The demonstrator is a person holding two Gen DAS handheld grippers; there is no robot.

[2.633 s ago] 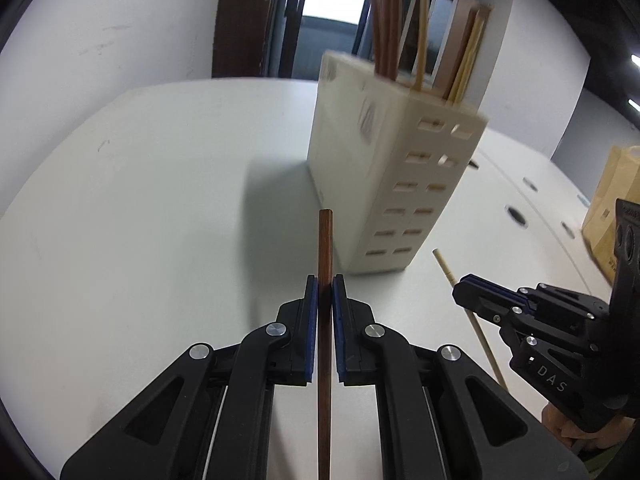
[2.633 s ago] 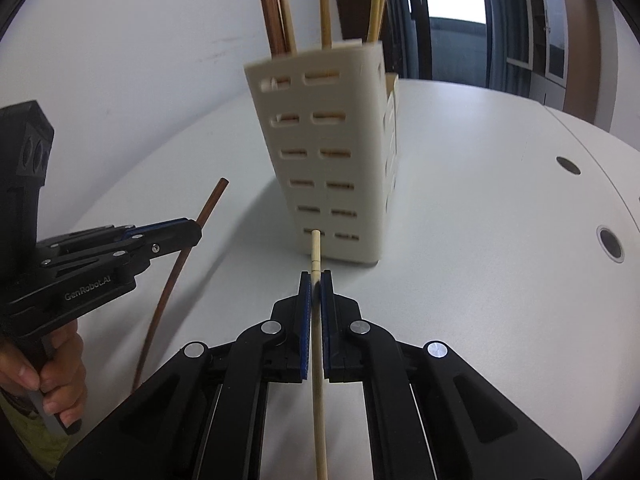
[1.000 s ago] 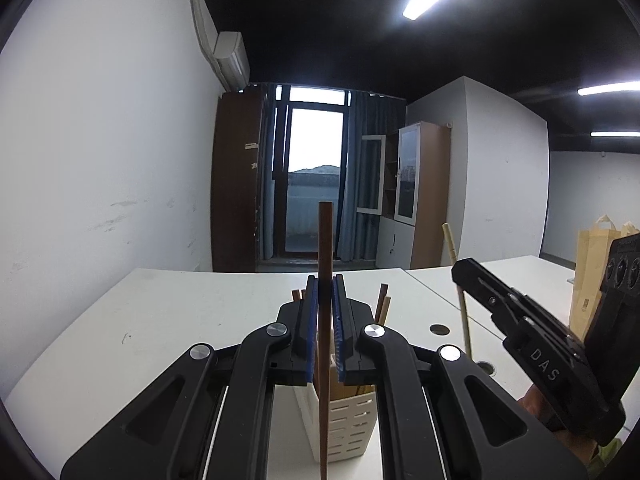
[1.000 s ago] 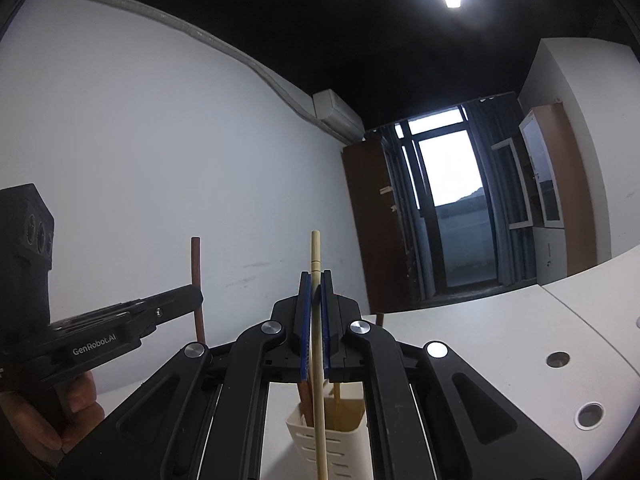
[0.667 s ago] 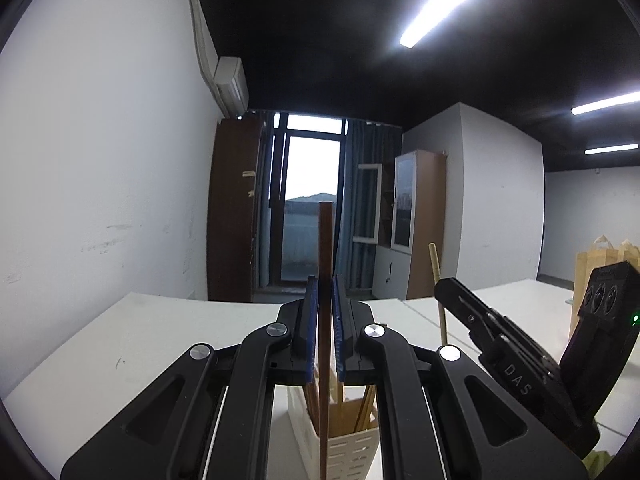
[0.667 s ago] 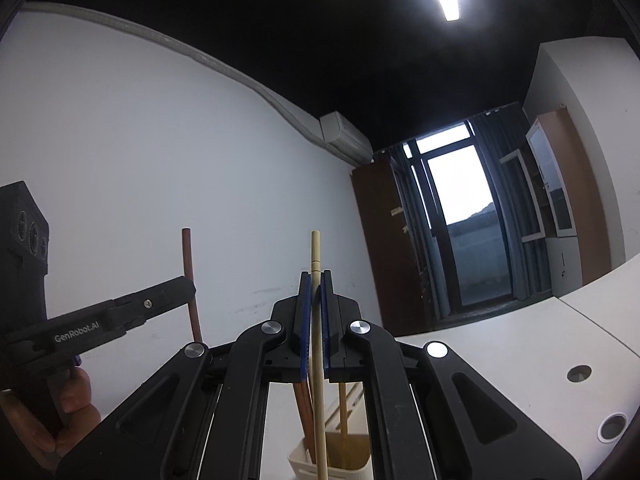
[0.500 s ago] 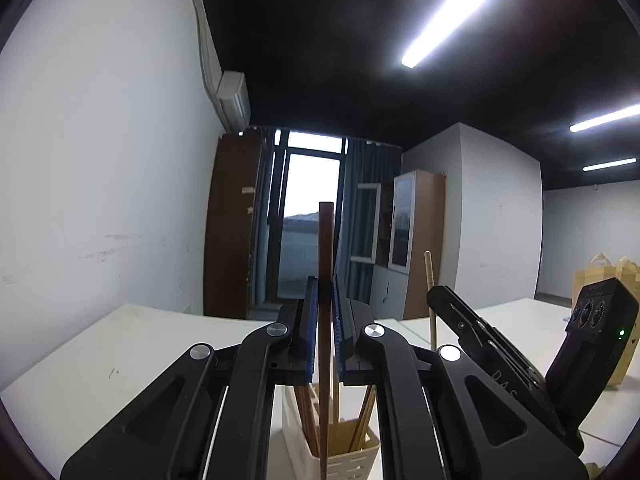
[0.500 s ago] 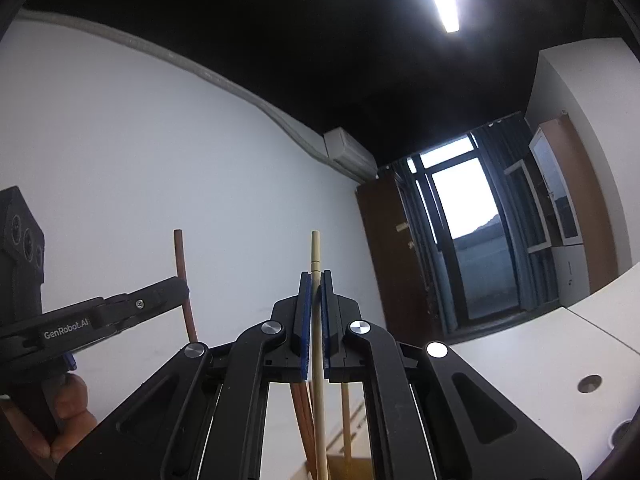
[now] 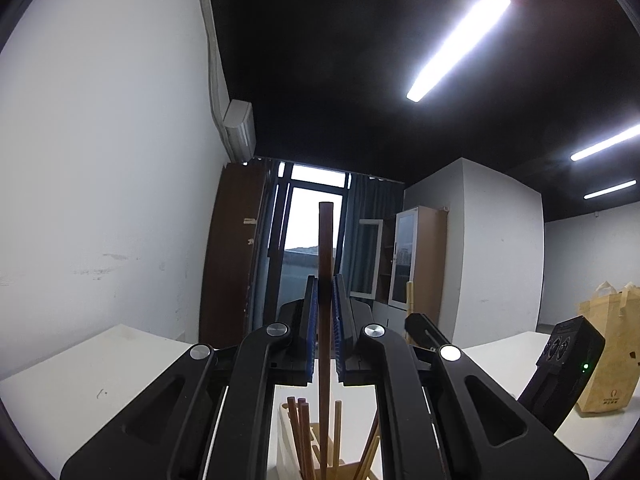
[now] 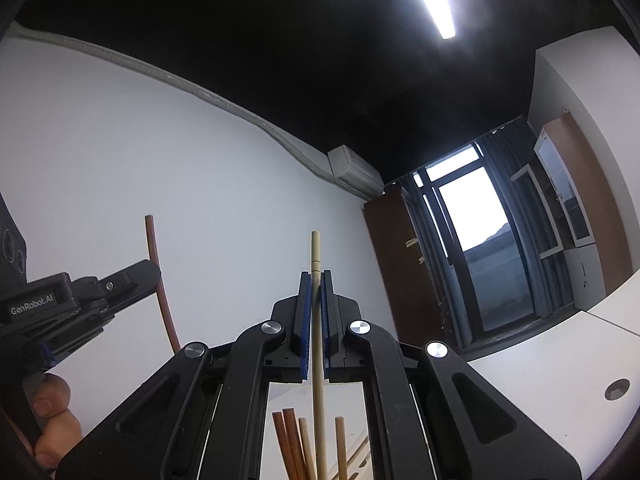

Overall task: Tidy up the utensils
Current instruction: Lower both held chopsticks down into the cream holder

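My left gripper is shut on a dark brown chopstick, held upright above the cream utensil holder, which shows at the bottom between my fingers with several chopsticks standing in it. My right gripper is shut on a pale wooden chopstick, also upright, over the chopsticks in the holder. The right gripper also shows in the left wrist view just to the right. The left gripper shows in the right wrist view at the left, with the brown chopstick rising from it.
The white table spreads below, with cable holes at the right. A brown paper bag stands on the table at far right. A white wall is on the left; a window and cabinets are behind.
Both grippers have tilted further upward while holding their chopsticks. The holder has slid lower in both views, and more ceiling shows.
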